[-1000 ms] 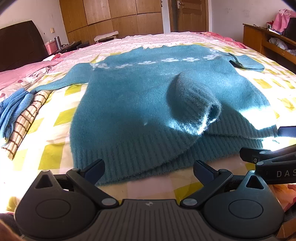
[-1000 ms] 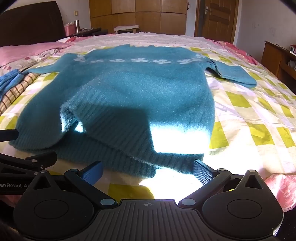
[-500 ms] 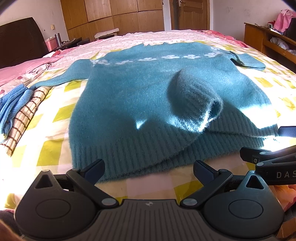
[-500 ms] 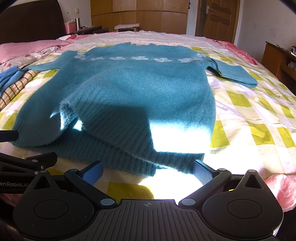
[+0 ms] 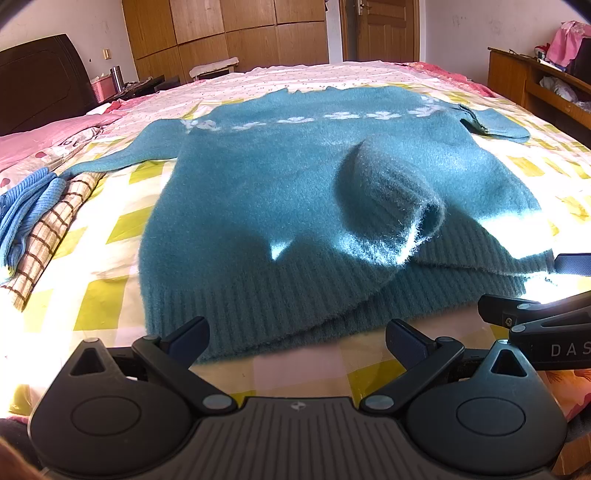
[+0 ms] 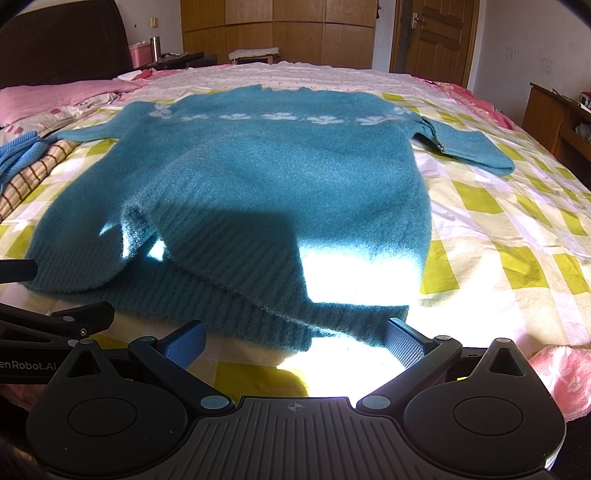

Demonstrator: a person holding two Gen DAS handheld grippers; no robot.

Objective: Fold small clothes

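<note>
Teal sweater (image 5: 295, 192) lay flat mid-bed (image 5: 92, 266), hem at 6 o'clock. Left hand-held gripper (image 5: 297, 341) and right hand-held gripper (image 6: 295, 343) both released, empty, near hem.

1. Hard sunlight falls on the bed (image 6: 517, 236) from the near side, and the bedspread just beside the sweater's hem is blown out to white.
2. A dark cast shadow covers the near part of the sweater (image 6: 280, 177), with bright patches breaking through it in both views.
3. Past the sweater, the wardrobe (image 5: 229, 33) and walls sit in softer, even light.
4. Both views bend strongly at the edges, with dark corners.
5. The focus is sharp throughout.
</note>
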